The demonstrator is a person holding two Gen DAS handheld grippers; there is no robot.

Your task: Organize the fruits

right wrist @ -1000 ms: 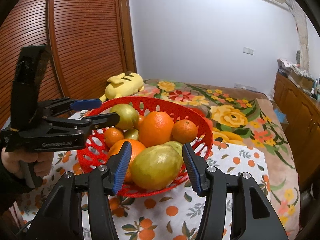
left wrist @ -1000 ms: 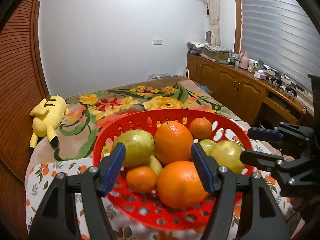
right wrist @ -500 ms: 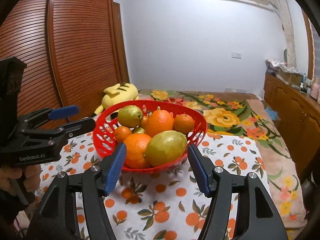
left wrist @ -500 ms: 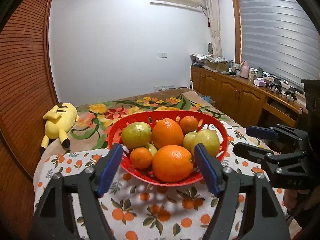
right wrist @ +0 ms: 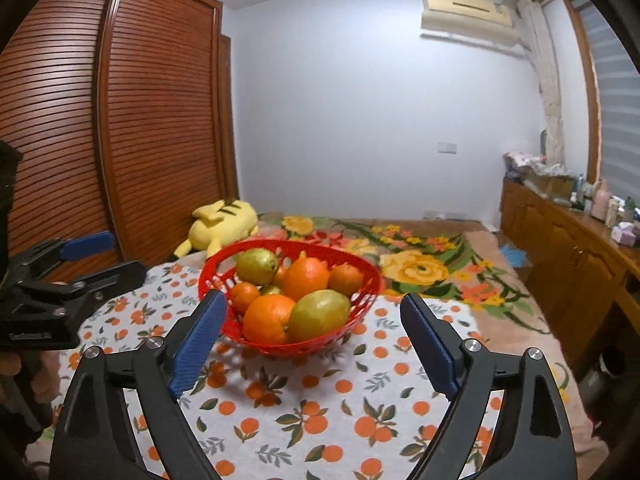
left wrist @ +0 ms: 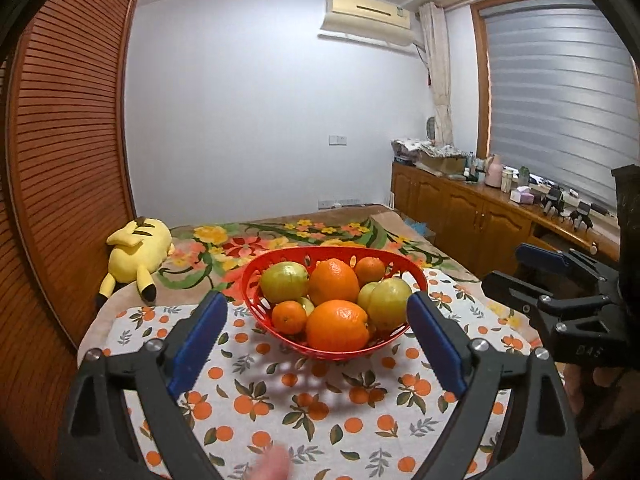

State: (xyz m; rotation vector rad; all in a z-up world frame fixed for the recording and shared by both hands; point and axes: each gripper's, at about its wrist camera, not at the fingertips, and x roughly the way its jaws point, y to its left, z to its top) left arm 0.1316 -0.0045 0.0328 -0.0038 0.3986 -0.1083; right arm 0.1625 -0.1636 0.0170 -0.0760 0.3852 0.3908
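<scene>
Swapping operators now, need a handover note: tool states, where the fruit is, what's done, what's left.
Left tool: jaws opening, nothing between them, short of the basket.
Right tool: jaws opening, nothing between them, also short of the basket.
Red basket sits on the orange-print cloth, piled with fruit: big oranges, small mandarins, green-yellow fruits.
Done: all visible fruit is in the basket; none loose on the cloth.
Left: apparently nothing; check outside the views.
</scene>
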